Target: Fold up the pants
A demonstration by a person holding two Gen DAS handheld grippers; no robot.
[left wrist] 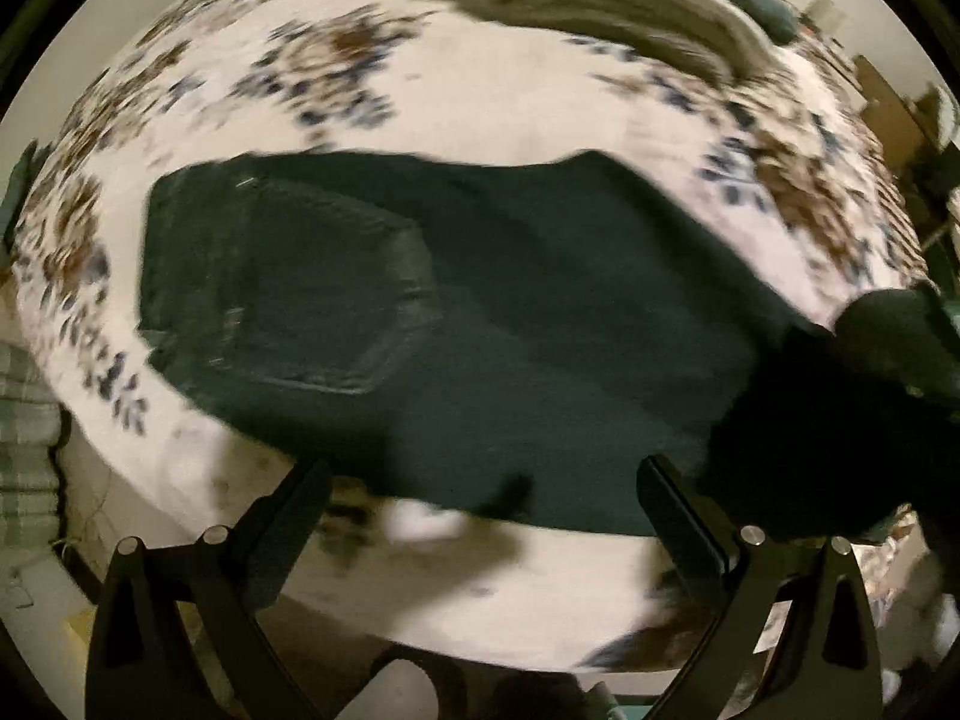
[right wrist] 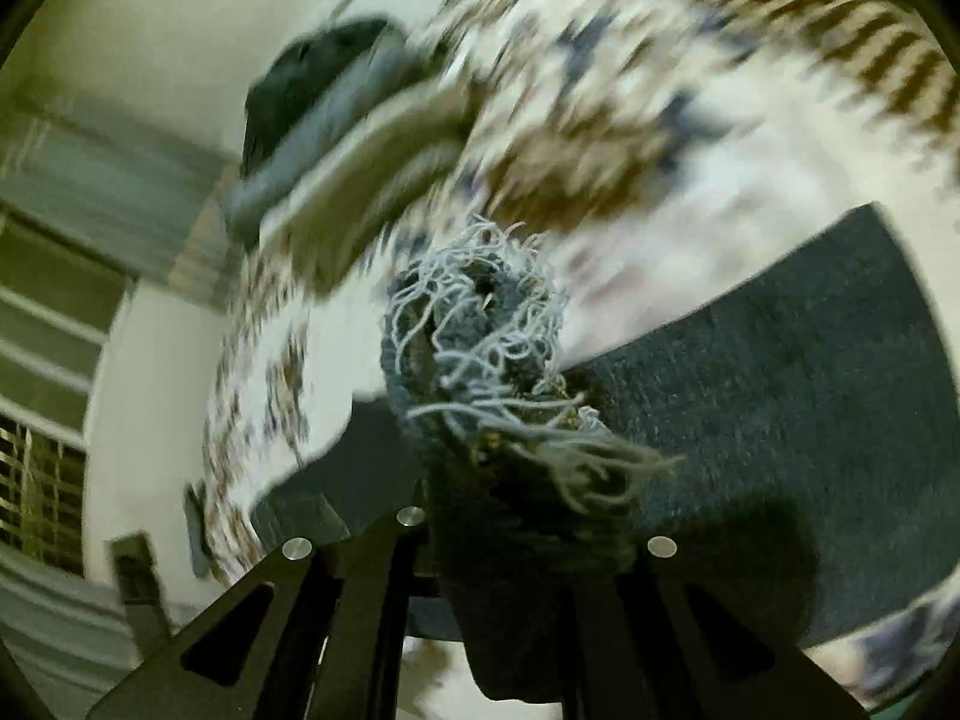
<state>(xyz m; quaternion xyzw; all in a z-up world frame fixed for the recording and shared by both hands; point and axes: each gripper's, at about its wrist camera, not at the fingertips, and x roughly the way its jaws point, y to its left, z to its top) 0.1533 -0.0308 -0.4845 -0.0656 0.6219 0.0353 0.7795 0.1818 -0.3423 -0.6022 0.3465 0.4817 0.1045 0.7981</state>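
Pants (left wrist: 480, 312), dark denim, lie spread across the floral bedsheet (left wrist: 252, 48), waist end with the back pocket (left wrist: 288, 294) toward the left of the left wrist view, legs running right. Left gripper (left wrist: 486, 516) hovers over the near edge of the fabric, fingers (left wrist: 288, 516) spread wide, nothing between them. Right gripper (right wrist: 522, 534) is closed on the frayed hem (right wrist: 480, 348) of the pants; pale loose threads fan out just past its fingertips, and the bunched cuff is raised off the sheet. The rest of the leg (right wrist: 780, 390) trails flat to the right in the right wrist view. Folded clothes (right wrist: 336, 156) sit stacked at the far side of the bed. Both views show motion blur.
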